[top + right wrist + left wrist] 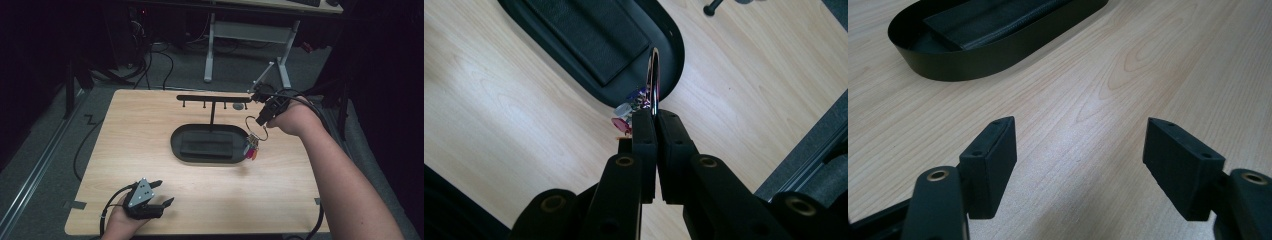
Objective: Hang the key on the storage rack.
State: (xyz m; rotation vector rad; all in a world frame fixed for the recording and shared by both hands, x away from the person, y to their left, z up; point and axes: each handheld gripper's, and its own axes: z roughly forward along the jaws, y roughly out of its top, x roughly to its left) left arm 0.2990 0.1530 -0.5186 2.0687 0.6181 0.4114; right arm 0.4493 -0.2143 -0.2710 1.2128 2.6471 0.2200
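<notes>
Hung as a metal key ring [256,128] with colourful tags [251,149], lifted above the tabletop's right half, near its right edge.

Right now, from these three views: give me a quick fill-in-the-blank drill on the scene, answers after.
1. The right gripper is shut on a metal ____ with coloured tags hanging from it.
2. The left gripper rests near the table's front edge with its jaws ____.
3. The key ring hangs beside the black oval ____, at its right end.
4. Behind that stands a black T-shaped ____ with small hooks along its bar.

Missing words: ring; open; tray; rack
</notes>
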